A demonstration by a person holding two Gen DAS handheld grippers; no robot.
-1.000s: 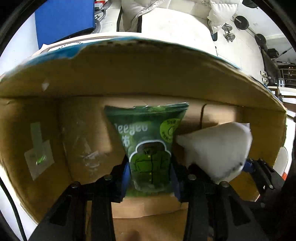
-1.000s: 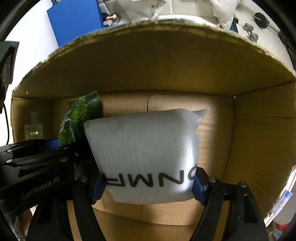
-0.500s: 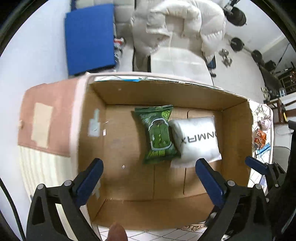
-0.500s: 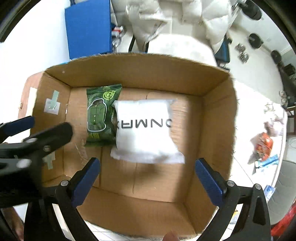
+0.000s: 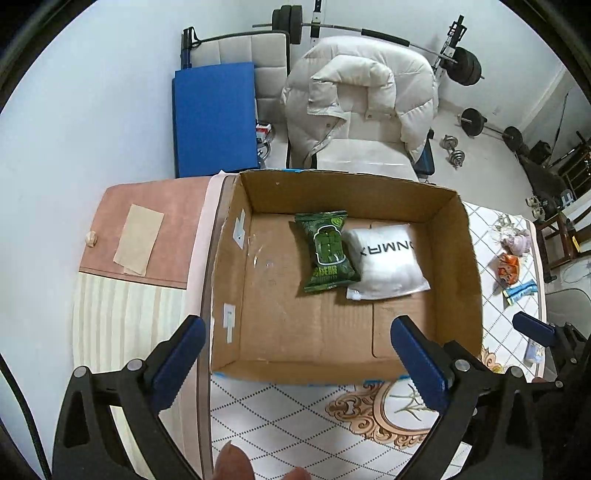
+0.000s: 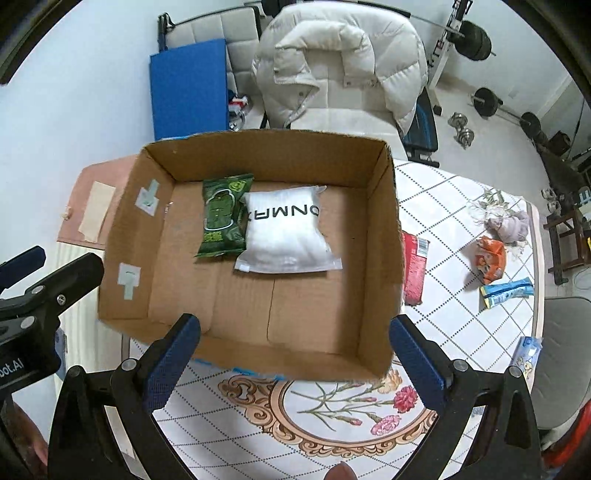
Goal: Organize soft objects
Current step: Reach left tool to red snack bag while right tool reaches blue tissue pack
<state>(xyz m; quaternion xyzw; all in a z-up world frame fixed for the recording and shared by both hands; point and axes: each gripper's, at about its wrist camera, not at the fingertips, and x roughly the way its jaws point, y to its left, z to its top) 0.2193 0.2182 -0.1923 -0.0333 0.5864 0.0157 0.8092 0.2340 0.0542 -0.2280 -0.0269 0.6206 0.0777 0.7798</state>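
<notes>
Gym equipment crowds the far side of the room, where we see a barbell rack (image 5: 373, 33), loose dumbbells (image 5: 454, 149) on the floor, a blue mat (image 5: 214, 118) leaning upright and a white puffer jacket (image 5: 362, 96) draped over a pale chair; nearer to us, a table with a patterned white cloth (image 6: 454, 229) carries an open cardboard box (image 5: 463, 266); inside the box, toward its far wall, a green packet (image 5: 327, 254) lies flat with a white pouch (image 5: 386, 262) just to its right, the two touching along their edges, the pouch printed with black lettering; we hold both tools above the near edge of the box, clear of its contents; the left gripper (image 5: 299, 363) has its blue-padded jaws spread wide with nothing between them, and the right gripper (image 6: 295, 358) is spread just as wide and equally empty; right of the box, on the cloth, we see a red packet (image 6: 413, 269) just beside the box wall, an orange snack bag (image 6: 489, 258), a light blue wrapper (image 6: 508, 291) and a pale lilac bundle (image 6: 509, 225) farther off; left of the box, a pink board (image 5: 147, 229) bears a tan paper rectangle (image 5: 138, 243).
</notes>
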